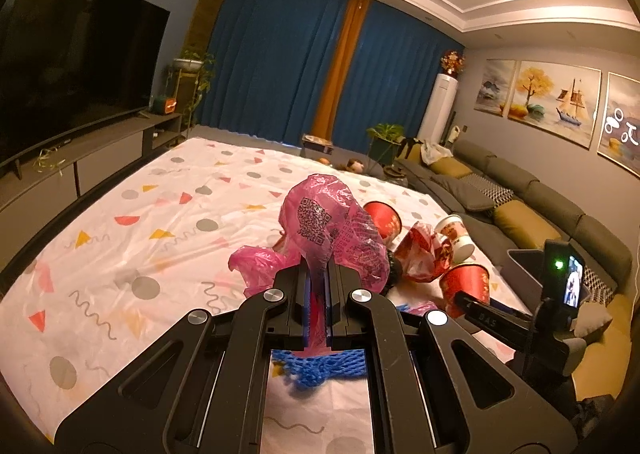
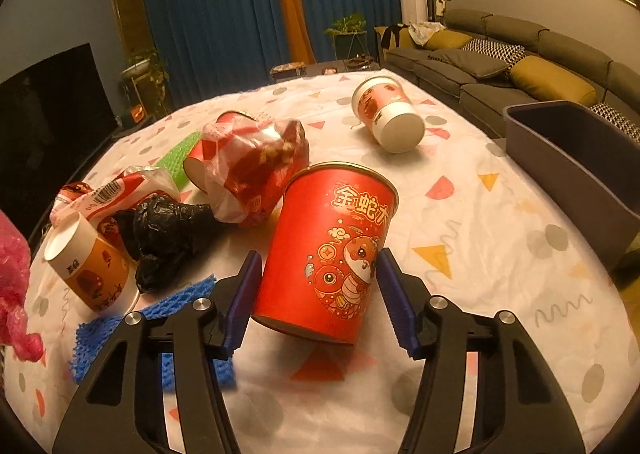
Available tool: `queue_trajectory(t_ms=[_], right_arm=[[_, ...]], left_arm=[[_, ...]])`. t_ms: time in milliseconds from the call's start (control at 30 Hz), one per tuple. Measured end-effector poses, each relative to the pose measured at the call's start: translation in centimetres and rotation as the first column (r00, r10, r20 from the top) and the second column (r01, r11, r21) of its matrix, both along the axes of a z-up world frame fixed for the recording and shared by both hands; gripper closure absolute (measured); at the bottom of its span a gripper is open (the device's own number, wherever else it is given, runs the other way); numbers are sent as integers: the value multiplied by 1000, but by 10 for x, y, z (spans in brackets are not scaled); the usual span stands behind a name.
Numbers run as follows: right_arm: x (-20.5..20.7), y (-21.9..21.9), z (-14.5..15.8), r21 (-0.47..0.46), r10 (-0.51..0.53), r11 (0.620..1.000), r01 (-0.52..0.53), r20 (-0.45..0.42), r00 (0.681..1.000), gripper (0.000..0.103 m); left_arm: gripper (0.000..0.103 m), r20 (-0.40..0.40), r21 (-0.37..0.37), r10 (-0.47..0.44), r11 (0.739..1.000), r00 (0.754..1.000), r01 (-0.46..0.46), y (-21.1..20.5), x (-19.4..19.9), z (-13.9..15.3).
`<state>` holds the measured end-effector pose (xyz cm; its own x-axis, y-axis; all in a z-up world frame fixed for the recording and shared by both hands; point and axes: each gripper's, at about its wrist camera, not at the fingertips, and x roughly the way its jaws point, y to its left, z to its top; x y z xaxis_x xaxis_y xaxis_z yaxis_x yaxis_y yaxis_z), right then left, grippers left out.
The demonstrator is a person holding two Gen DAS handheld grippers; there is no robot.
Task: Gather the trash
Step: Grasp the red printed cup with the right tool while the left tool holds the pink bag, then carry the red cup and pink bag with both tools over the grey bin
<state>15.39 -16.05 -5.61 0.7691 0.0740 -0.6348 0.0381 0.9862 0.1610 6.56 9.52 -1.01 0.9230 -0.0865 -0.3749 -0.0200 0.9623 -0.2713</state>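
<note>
- The room is a living room with blue curtains [image 1: 280, 54], a long grey sofa with mustard cushions [image 2: 520, 66] on the right side and a dark television screen [image 1: 68, 66] on the left.
- The work surface is a table under a white plastic cloth printed with dots and triangles [image 1: 140, 222]; the cloth is wrinkled and looks smooth, so I judge that things can slide on it.
- A dark grey plastic bin [image 2: 576, 158] stands at the right edge of the table; it is probably the place for the trash.
- The tall red cardboard canister with a cartoon snake [image 2: 332, 254] lies tilted between the fingers of the right gripper [image 2: 316, 294]. The jaws stand spread, one at each side, and I cannot tell if they touch it. It looks light and stiff, but hollow; take it at the middle of the wall, gently.
- The crumpled pink plastic bag with a QR code [image 1: 328, 226] is pinched in the left gripper [image 1: 316, 294], clenched on a fold, above the table. It is soft and very light, and could slip.
- More cups, a black bag [image 2: 168, 230] and a blue foam net [image 2: 120, 334] lie near.
</note>
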Motion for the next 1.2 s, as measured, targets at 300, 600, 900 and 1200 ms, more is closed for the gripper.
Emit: queue_trajectory(t_ms=[300,600,900,1200], right_arm=[[-29,-19,17,4,-3,1000,3,72,997,45],[-48,-39,29,21,-6,1000,4,123,992,45],[-64,-65,39,34,-22,999,16,170,985,45],[-73,-94,41,40,-45,998,38,200,979,45]], left_arm=[[99,2,22,-37,999,999,37,-20,-1,2],[99,-1,57,-74,996,997,74,-47,-2,3],[99,-3,79,-114,990,993,114,-74,7,5],[99,-6,99,-168,981,986,168,-107,17,7]])
